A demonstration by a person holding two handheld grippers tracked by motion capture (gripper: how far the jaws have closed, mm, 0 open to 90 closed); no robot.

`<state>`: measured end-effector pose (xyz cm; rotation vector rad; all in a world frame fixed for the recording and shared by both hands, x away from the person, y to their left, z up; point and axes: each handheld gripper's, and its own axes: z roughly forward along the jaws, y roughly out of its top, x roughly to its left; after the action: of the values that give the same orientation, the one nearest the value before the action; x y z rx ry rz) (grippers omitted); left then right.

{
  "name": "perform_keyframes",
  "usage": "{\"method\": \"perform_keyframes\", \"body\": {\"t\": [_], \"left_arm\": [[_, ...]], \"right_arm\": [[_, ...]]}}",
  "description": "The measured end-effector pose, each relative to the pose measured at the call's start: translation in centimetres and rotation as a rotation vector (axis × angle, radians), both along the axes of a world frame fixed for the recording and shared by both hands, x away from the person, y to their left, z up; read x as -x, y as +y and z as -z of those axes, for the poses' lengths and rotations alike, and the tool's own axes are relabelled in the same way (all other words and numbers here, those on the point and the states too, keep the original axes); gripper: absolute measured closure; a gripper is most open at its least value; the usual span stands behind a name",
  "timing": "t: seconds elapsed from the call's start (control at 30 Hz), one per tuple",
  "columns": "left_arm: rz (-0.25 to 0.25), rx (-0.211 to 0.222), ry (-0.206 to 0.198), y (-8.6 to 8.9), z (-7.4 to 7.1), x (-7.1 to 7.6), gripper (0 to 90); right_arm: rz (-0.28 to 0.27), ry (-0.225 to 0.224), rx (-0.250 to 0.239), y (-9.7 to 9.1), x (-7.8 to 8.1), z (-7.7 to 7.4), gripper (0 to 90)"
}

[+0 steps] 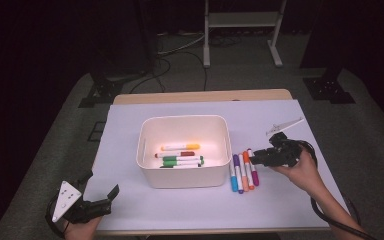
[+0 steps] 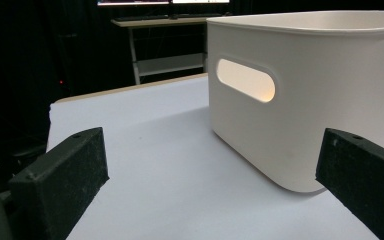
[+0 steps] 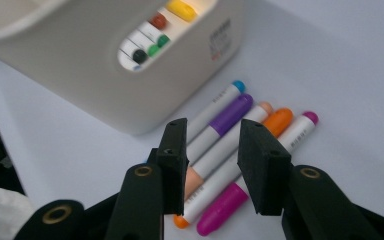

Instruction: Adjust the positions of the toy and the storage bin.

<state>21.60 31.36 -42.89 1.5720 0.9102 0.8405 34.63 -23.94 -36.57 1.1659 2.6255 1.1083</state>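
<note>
partly, right claw [image 3: 211,150] hides markers [image 3: 240,125]

Both grippers are black. The left gripper [image 1: 101,200] carries a grey three-cornered plate with small holes; its jaws end in thick rectangular pads of rough texture. The right gripper [image 3: 211,150] shows brass-ringed screw holes along each jaw arm. A black cable trails from it. Forearms are bare.
</note>
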Motion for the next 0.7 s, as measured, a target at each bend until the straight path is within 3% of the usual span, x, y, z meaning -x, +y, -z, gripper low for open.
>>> {"method": "perform_keyframes", "body": {"t": [0.3,0.7], "left_arm": [[-0.002,0.003,-0.002,0.1,0.0,0.1,0.0],[-0.003,0.003,-0.003,0.1,0.0,0.1,0.0]], "right_arm": [[0.066,0.022,0.052,-0.4,-0.7,3.5,62.0],[0.124,0.036,0.114,0.0,-1.8,6.1,62.6]]}}
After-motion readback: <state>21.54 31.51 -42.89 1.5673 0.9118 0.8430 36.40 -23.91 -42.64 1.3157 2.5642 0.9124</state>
